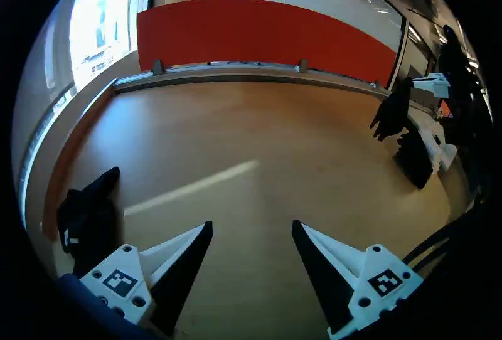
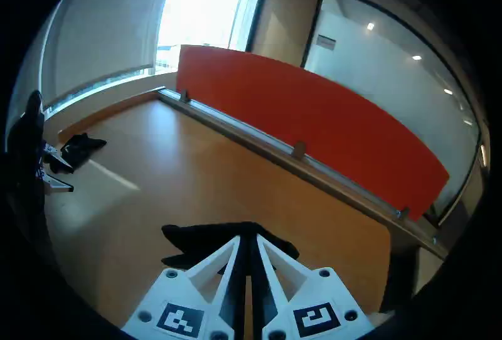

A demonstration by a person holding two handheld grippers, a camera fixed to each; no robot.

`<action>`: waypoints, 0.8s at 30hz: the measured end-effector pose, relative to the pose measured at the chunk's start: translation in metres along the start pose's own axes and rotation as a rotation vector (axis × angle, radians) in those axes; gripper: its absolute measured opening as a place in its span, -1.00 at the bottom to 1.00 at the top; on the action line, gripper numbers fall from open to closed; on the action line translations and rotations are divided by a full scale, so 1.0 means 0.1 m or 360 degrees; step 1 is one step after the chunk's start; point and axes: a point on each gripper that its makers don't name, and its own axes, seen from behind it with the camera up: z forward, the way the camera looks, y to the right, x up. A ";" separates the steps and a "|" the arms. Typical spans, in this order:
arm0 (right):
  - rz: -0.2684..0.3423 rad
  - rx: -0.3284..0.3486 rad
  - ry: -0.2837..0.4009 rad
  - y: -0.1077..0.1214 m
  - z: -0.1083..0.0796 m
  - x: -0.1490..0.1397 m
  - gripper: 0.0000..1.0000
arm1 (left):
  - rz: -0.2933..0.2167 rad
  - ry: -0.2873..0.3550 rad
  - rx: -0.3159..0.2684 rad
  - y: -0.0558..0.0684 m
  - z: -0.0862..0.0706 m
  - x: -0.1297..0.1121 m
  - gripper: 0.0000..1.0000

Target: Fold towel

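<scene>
The towel (image 2: 207,239) is black, and a bunched part of it sits at the tips of my right gripper (image 2: 248,243). The fingers are shut on it, and cloth spreads to both sides of them over the wooden table (image 2: 207,177). In the left gripper view the same black towel (image 1: 392,113) hangs at the far right, just above the table, with the dark body of the right gripper (image 1: 415,159) behind it. My left gripper (image 1: 252,230) stands open low over bare wood with nothing between its fingers. It is also seen at the left edge of the right gripper view, left gripper (image 2: 53,174).
A second dark cloth bundle (image 1: 88,217) lies at the table's left edge, next to my left gripper; it is also seen as the bundle (image 2: 78,147). A red divider panel (image 1: 263,36) on a metal rail closes the table's far side. Windows are at the left.
</scene>
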 end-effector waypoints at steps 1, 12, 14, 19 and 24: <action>0.0009 -0.0008 -0.0001 0.07 -0.02 -0.01 -0.94 | 0.0001 -0.0002 0.0004 0.00 0.00 0.00 0.87; 0.0039 -0.0106 -0.0053 0.74 -0.20 -0.24 -0.94 | -0.0002 -0.0020 0.0020 0.03 0.04 0.00 0.87; 0.0036 -0.0125 -0.0069 0.85 -0.24 -0.30 -0.94 | 0.0003 -0.0023 0.0020 0.05 0.04 0.00 0.87; 0.0066 -0.0167 -0.0087 1.08 -0.33 -0.42 -0.94 | 0.0018 -0.0027 0.0020 0.09 0.05 0.02 0.87; 0.0102 -0.0194 -0.0104 1.27 -0.41 -0.54 -0.94 | 0.0025 -0.0029 0.0017 0.13 0.06 0.04 0.87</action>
